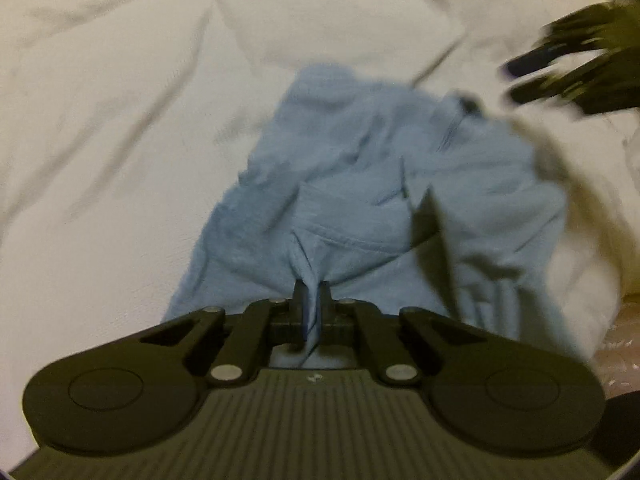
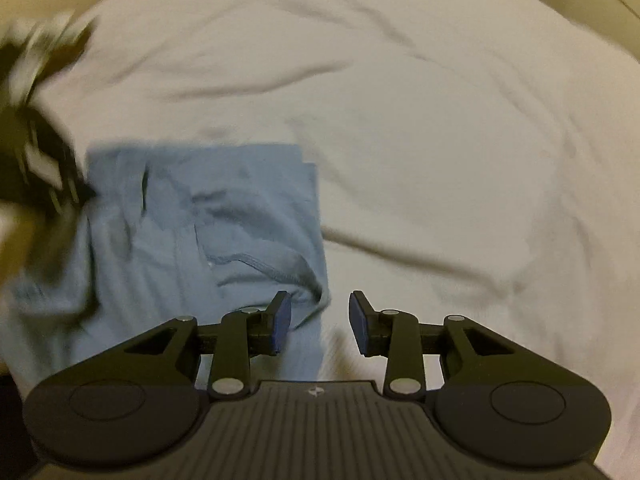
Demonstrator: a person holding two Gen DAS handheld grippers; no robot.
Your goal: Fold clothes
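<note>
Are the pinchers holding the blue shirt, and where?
The left gripper pinches a bunched fold at the near edge of the blue garment. The right gripper is open and holds nothing.

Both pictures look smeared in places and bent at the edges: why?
Left wrist view: the right gripper is streaked with motion blur, the blue garment soft. Right wrist view: the left gripper smears likewise. Both: fisheye curving, dim yellowish light.
</note>
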